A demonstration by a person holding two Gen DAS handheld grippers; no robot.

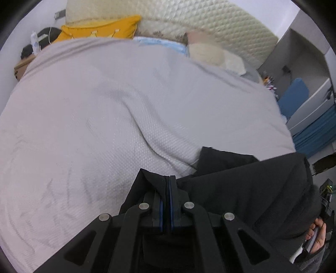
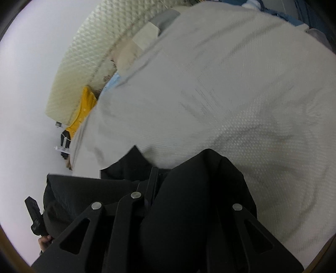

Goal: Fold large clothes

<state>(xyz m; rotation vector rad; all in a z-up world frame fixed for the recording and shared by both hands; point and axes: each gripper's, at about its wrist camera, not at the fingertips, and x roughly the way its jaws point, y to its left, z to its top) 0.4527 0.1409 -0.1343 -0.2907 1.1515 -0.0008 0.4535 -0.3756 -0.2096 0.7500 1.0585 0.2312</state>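
A black garment [image 1: 252, 189] hangs low over the bed's pale textured cover [image 1: 126, 105], stretched between both grippers. My left gripper [image 1: 168, 182] is shut on a folded edge of it, and dark cloth shows between the blue pads. In the right wrist view the black garment [image 2: 189, 199] drapes over my right gripper [image 2: 161, 178] and hides one finger. The other finger [image 2: 153, 180] presses against the cloth, so that gripper is shut on the garment. Both views are blurred by motion.
A yellow pillow [image 1: 100, 29], a light blue cloth [image 1: 163, 43] and a cream quilted headboard [image 1: 189, 16] are at the far end of the bed. A cardboard box [image 1: 21, 67] stands at the far left. Blue fabric and shelving [image 1: 310, 117] stand right. A hand [image 1: 317, 233] holds the other gripper.
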